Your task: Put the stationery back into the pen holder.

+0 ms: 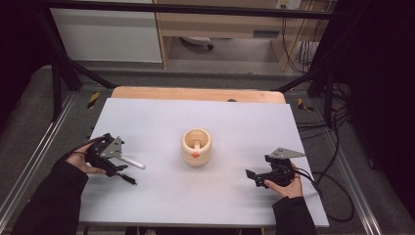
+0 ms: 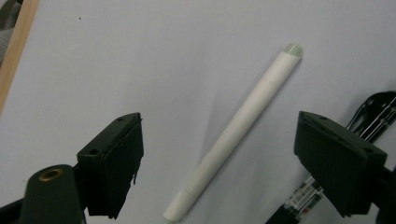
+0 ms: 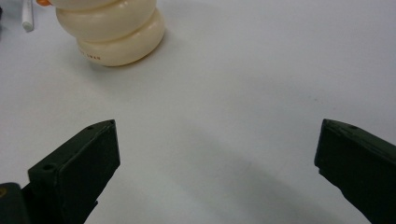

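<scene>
From the high view we have the cream cup sitting mid-worktop, a small orange spot on its near side. Left of the cup lies the white pen, flat on the surface, one end just by the left gripper — the other end pointing toward the cup. Right of the cup, well apart from it, the right gripper rests low in the person's hand, aimed back toward the cup.

Over to the left gripper view: the pen runs diagonally between the two black fingers, and neither pad touches it. We see the left gripper wide apart here, the pen lying free on the worktop.

Now the right gripper view — the right gripper spread wide as well, bare worktop between the fingers. The cup stands ahead and to the upper left, with the pen's end beyond the cup at the frame's edge.
</scene>
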